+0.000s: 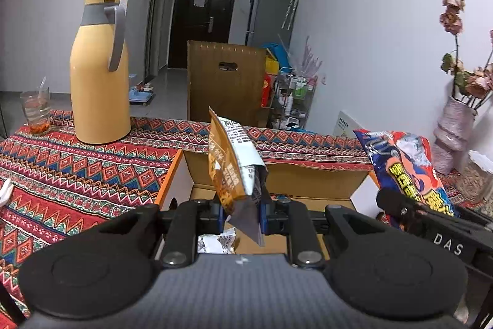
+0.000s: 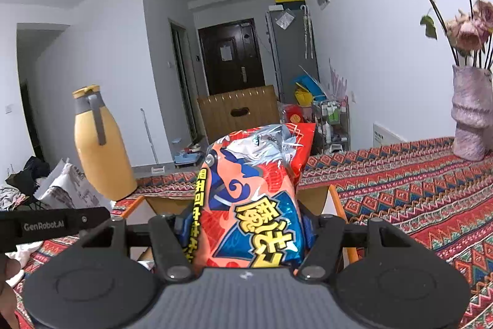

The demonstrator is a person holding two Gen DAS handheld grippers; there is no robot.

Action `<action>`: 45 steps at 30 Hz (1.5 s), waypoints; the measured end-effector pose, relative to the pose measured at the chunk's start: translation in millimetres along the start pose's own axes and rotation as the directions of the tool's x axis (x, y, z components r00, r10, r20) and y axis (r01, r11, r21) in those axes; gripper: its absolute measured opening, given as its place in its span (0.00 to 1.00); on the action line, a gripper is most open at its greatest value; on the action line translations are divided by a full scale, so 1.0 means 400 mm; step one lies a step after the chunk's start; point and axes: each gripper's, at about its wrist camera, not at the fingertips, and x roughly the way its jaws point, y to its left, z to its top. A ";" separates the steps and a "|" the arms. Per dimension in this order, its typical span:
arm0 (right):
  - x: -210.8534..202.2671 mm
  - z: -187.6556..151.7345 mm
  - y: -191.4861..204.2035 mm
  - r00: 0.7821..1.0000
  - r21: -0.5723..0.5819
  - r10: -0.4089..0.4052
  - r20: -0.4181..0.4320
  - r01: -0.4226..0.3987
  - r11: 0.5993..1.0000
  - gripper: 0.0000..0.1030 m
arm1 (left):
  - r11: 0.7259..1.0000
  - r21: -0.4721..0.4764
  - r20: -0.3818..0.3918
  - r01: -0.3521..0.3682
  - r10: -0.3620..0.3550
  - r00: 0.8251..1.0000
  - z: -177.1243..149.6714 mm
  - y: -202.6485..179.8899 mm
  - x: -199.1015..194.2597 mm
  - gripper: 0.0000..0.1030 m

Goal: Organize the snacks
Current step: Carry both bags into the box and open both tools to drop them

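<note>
My left gripper (image 1: 243,215) is shut on a small brown and white snack packet (image 1: 231,162), which stands upright over an open cardboard box (image 1: 308,174). A white snack wrapper (image 1: 217,242) lies inside the box below it. My right gripper (image 2: 246,233) is shut on a big red and blue puffed snack bag (image 2: 255,190), held above the same box (image 2: 314,196). In the left wrist view that bag (image 1: 406,165) and the right gripper's black body (image 1: 431,221) show at the right, beside the box.
A yellow thermos jug (image 1: 100,73) and a glass (image 1: 35,110) stand on the patterned tablecloth (image 1: 77,174) at the left. A vase of dried flowers (image 2: 471,113) stands at the right. A wooden chair back (image 1: 226,82) rises behind the table.
</note>
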 end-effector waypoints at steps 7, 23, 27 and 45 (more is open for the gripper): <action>0.035 -0.030 -0.011 1.000 -0.001 -0.011 -0.020 0.011 1.000 0.59 | 1.000 -0.007 -0.017 -0.012 0.012 1.000 -0.029 0.018 0.043 0.20; 0.066 -0.060 0.008 0.996 -0.024 -0.019 -0.092 0.017 1.000 0.94 | 0.998 -0.015 -0.003 -0.063 0.063 0.998 -0.051 0.028 0.031 0.94; 0.048 -0.058 0.003 0.997 -0.011 -0.012 -0.074 0.012 1.000 1.00 | 0.997 -0.042 0.015 -0.064 0.065 0.998 -0.045 0.031 0.008 1.00; -0.048 -0.012 -0.002 1.000 -0.010 -0.004 0.022 0.004 1.000 1.00 | 0.996 -0.047 0.044 -0.078 0.080 0.996 -0.017 0.017 -0.065 1.00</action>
